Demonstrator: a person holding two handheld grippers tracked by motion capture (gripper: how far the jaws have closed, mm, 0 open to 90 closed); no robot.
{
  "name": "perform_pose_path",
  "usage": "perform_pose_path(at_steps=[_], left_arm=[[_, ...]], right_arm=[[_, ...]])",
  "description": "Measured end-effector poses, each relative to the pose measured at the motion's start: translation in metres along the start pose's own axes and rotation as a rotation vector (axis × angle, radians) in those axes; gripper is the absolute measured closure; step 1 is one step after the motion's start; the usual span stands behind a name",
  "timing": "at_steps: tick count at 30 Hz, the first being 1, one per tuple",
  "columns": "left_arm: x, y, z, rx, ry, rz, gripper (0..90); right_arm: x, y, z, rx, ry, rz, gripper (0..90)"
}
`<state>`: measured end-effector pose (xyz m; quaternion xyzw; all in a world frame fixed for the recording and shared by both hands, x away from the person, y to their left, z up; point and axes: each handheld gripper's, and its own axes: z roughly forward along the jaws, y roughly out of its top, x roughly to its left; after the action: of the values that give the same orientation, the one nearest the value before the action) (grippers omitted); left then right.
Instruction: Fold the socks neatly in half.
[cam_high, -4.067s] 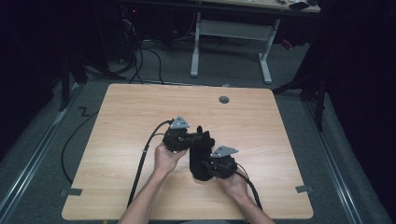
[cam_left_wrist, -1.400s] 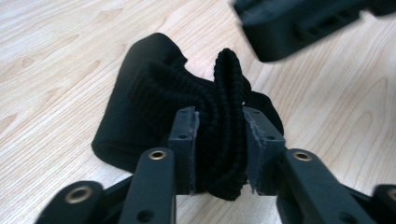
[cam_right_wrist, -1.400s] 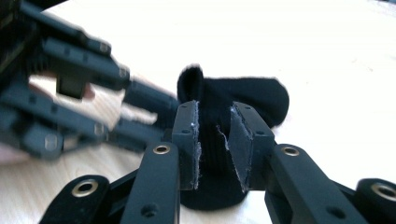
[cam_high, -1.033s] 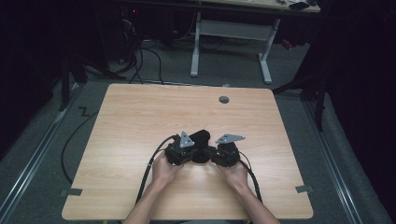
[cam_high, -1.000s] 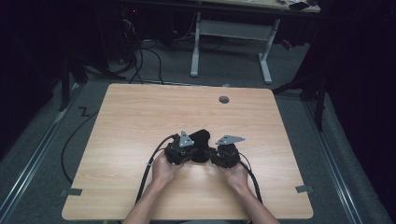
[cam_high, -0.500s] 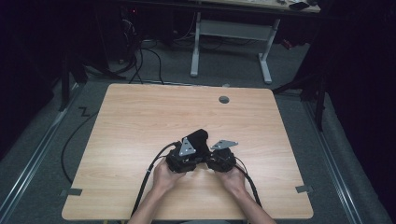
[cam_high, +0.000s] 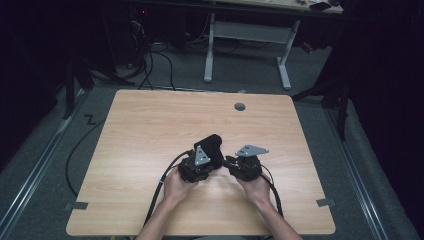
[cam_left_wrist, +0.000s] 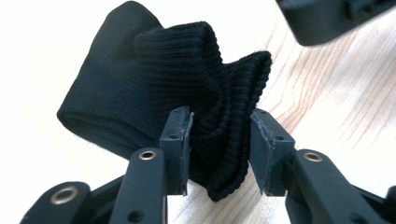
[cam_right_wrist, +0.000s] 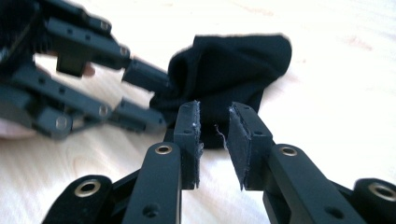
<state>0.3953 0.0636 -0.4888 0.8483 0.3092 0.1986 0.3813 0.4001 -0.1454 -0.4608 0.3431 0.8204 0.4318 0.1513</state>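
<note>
A black sock (cam_high: 212, 145) with a ribbed cuff stands bunched up near the middle of the wooden table (cam_high: 150, 125). My left gripper (cam_left_wrist: 219, 121) is shut on its cuff; the knit (cam_left_wrist: 187, 70) is squeezed into folds between the pads. In the high view the left gripper (cam_high: 209, 156) points away from the person with the sock at its tip. My right gripper (cam_high: 229, 161) is just to its right, aimed at the sock. In the right gripper view its jaws (cam_right_wrist: 214, 114) stand slightly apart with nothing between them, and the sock (cam_right_wrist: 233, 65) lies just beyond the tips.
A round grey grommet (cam_high: 240, 106) sits near the table's far edge. Black cables trail from both grippers off the near edge (cam_high: 160, 195). A desk frame (cam_high: 245, 35) and cables stand on the floor beyond the table.
The two grippers were pressed together over the sock a second ago. The left one has since turned with the sock standing up at its tip, and the right one has drawn slightly away.
</note>
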Motion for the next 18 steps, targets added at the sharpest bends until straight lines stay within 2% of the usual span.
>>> perform_pose_path(at_steps=[5, 9, 13, 18], left_arm=[[0.003, -0.003, -0.004, -0.018, -0.043, -0.060, 52.5], [0.005, -0.009, -0.010, -0.040, -0.060, -0.105, 50.0], [0.006, -0.013, -0.016, -0.068, -0.076, -0.138, 49.1], [0.009, -0.015, -0.021, -0.087, -0.049, -0.171, 49.3]], right_arm=[[-0.004, 0.007, 0.019, 0.041, -0.002, 0.018, 73.7], [-0.006, -0.003, 0.033, 0.096, -0.001, 0.028, 74.1], [-0.004, -0.013, 0.036, 0.121, 0.005, 0.020, 74.2], [-0.004, -0.022, 0.033, 0.129, 0.000, 0.012, 73.8]])
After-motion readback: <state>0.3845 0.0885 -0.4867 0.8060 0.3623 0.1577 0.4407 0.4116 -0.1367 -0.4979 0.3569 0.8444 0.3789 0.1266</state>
